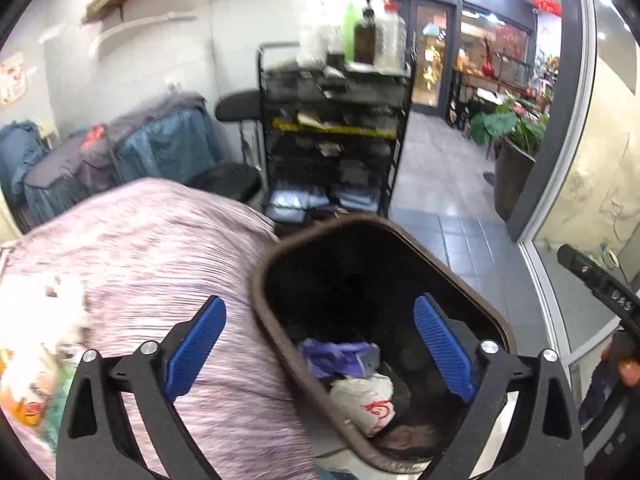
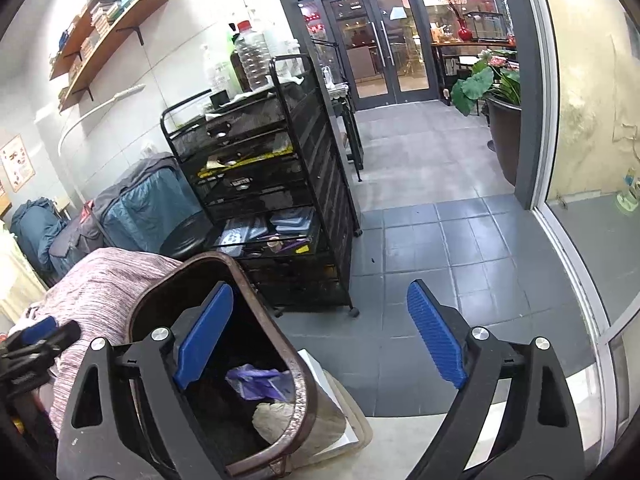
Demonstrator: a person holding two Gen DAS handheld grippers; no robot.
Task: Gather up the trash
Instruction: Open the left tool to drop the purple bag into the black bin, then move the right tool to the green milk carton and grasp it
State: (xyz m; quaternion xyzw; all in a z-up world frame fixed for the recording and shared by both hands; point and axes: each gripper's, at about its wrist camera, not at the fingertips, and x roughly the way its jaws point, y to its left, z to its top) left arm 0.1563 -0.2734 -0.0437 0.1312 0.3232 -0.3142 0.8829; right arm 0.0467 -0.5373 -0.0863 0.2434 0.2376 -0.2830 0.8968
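A brown-rimmed trash bin (image 1: pixel 360 222) (image 2: pixel 200 258) stands beside a surface draped in pink striped cloth (image 1: pixel 160 248) (image 2: pixel 100 288). Inside it lie a crumpled purple bag (image 1: pixel 336 356) (image 2: pixel 256 380) and a white bag with red print (image 1: pixel 364 400) (image 2: pixel 276 416). My left gripper (image 1: pixel 319 304) is open above the bin, straddling its left rim, with nothing between the pads. The right gripper (image 2: pixel 320 286) is open too; its left finger is over the bin and its right finger over the floor. Blurred white tissue (image 1: pixel 64 304) and orange wrappers (image 1: pixel 28 400) lie on the cloth at far left.
A black mesh drawer cart (image 2: pixel 272 184) with bottles on top stands behind the bin, with a black stool (image 2: pixel 188 236) next to it. Blue covered bags (image 2: pixel 152 200) line the wall. Grey tiled floor (image 2: pixel 440 240) runs to glass doors, past a potted plant (image 2: pixel 500 120).
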